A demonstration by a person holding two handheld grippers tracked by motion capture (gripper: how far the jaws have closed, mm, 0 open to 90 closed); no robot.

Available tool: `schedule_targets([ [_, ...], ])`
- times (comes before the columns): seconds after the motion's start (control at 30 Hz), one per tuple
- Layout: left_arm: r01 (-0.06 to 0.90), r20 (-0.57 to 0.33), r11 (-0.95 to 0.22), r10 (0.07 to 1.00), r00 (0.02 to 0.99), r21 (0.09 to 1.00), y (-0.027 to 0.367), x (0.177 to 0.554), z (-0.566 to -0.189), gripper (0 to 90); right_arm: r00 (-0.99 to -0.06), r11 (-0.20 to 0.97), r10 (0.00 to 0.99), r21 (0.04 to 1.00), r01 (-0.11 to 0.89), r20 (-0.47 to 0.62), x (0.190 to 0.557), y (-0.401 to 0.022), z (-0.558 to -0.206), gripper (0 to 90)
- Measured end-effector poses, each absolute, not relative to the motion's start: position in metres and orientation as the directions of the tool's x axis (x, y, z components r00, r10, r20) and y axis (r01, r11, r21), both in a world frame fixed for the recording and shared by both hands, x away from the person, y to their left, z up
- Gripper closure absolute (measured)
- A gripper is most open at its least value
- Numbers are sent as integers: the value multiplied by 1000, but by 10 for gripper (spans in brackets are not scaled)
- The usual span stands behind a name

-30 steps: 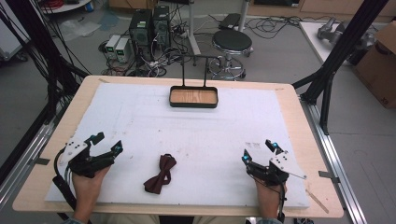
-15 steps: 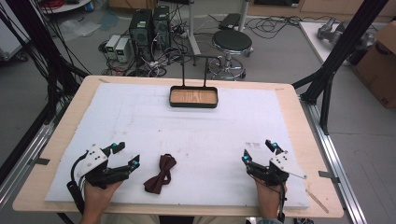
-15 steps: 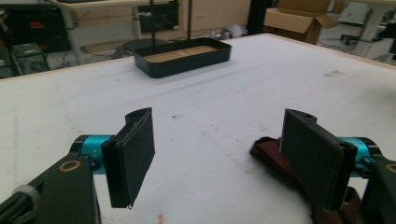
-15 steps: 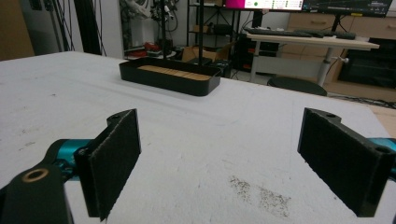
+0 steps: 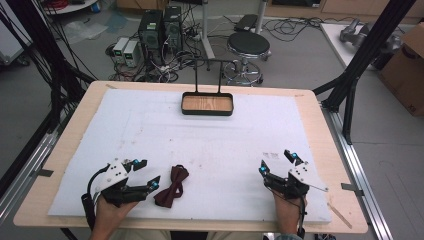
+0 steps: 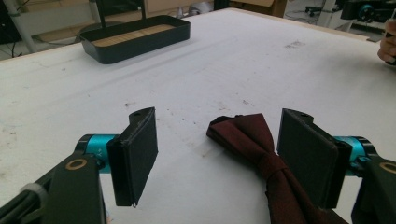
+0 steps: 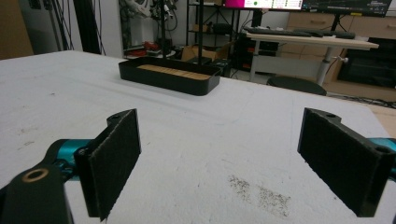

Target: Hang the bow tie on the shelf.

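Table (image 5: 325,125): pale wood rim, rectangular, topped by a white mat (image 5: 210,145) with a soft, faintly pitted foam-like surface, some dark specks and smudges.

Bow tie (image 5: 171,186): dark maroon fabric, woven look, pinched knot in the middle, two flared wings. Lies flat on the mat at about 7 o'clock from table centre, near the front edge. In the left gripper view it (image 6: 261,154) runs from mid-frame toward 5 o'clock, its near part passing just inside the right jaw; contact there cannot be told.

Left gripper (image 5: 142,172): black frame, teal fittings, grey three-cornered plate on top, cable trailing back. Jaws spread wide, flat rectangular black pads with a matte, fine-grained face. Holds nothing. Its tip sits just at 9 o'clock of the bow tie, one jaw tip close beside the fabric. Hand (image 5: 107,215) grips it from below.

Right gripper (image 5: 277,164): same build, at about 5 o'clock of the table, well apart from the bow tie. Jaws wide apart, nothing between them but bare mat, with a patch of dark specks under them in the right gripper view.

Tray (image 5: 207,103): shallow, black, rounded-corner rectangle with a wood-grain floor, at 12 o'clock on the mat near the far edge. A thin black frame (image 5: 207,75) of two uprights and a crossbar rises at its far side.
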State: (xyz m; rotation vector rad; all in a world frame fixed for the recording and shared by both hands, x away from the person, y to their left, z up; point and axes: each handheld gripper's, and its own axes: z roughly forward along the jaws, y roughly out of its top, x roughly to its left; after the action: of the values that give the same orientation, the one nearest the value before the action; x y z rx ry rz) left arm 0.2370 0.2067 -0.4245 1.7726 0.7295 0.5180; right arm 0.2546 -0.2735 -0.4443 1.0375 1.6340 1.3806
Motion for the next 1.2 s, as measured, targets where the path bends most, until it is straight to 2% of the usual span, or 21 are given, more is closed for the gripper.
schedule_targets([
  [0.4,240,10,-271,682,731,932,199,238,-430,360,-391,97,919,989,113,-45,255,-273,-444,123],
  [0.57,261,-8,-284,662,750,923,185,240,-432,402,-393,104,918,988,116,-50,255,-273,-444,123],
  [0.67,280,-4,-333,637,771,900,169,243,-437,435,-394,105,918,988,117,-51,255,-273,-444,123],
  [0.9,311,16,-398,637,771,863,156,243,-441,474,-395,103,918,988,117,-49,255,-273,-444,123],
  [1.2,372,-1,-428,656,755,824,151,248,-443,501,-393,106,918,988,115,-53,255,-273,-445,123],
])
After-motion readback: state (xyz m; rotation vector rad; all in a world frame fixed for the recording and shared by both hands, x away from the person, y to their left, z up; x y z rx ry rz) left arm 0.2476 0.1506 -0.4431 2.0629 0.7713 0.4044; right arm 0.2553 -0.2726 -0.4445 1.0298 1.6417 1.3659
